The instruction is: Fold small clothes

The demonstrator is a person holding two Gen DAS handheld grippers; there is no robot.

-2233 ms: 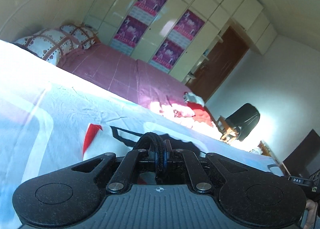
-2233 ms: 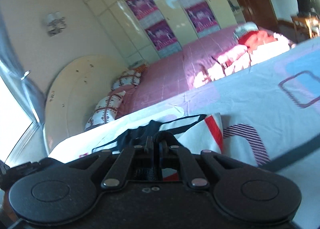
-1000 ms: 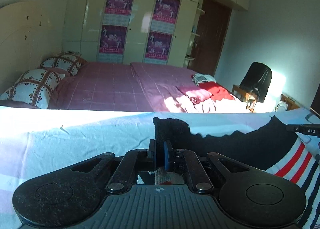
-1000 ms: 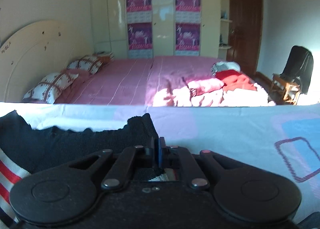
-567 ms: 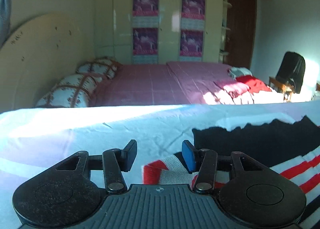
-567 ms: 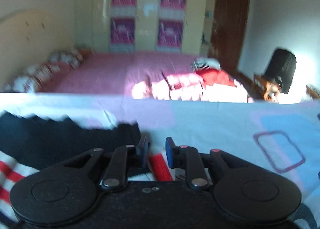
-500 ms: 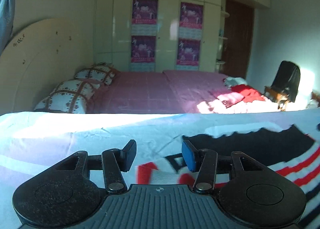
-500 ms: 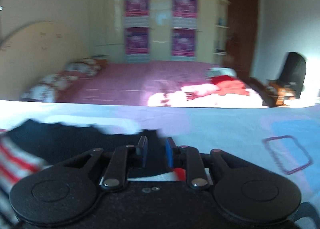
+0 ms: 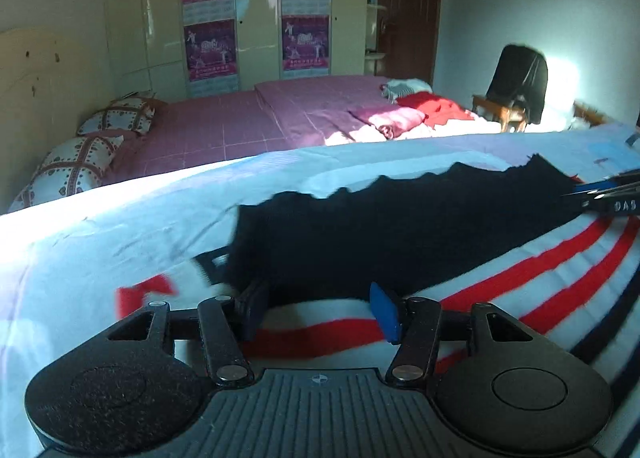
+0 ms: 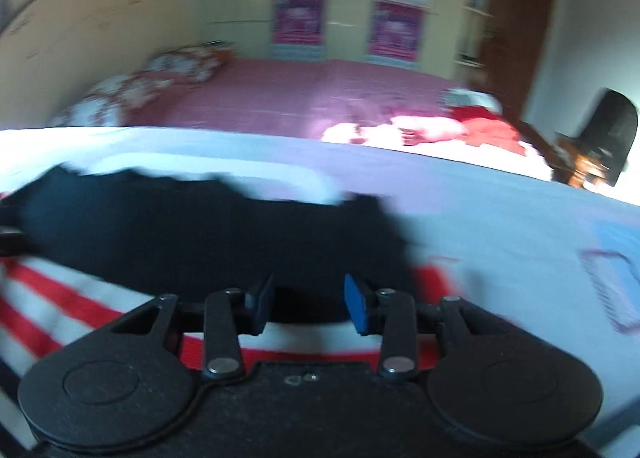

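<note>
A small garment with a black band point(image 9: 392, 234) and white cloth with red stripes point(image 9: 520, 278) lies flat on the pale sheet point(image 9: 100, 258). My left gripper point(image 9: 318, 314) is open and empty over its left end, low above the cloth. My right gripper point(image 10: 308, 304) is open and empty over the garment's right end point(image 10: 192, 234); this view is blurred. The tip of the right gripper shows at the right edge of the left wrist view point(image 9: 612, 198).
A second bed with a pink cover point(image 9: 248, 126) lies beyond, with two patterned pillows point(image 9: 72, 166) and a pile of clothes point(image 9: 412, 110). A chair with a dark jacket point(image 9: 520, 78) stands at the right. Wardrobe doors with posters point(image 9: 208, 10) fill the back wall.
Both grippers were shut on the garment's black edge one second ago and have opened and let it go. The garment now lies flat, and both grippers have shifted over it.
</note>
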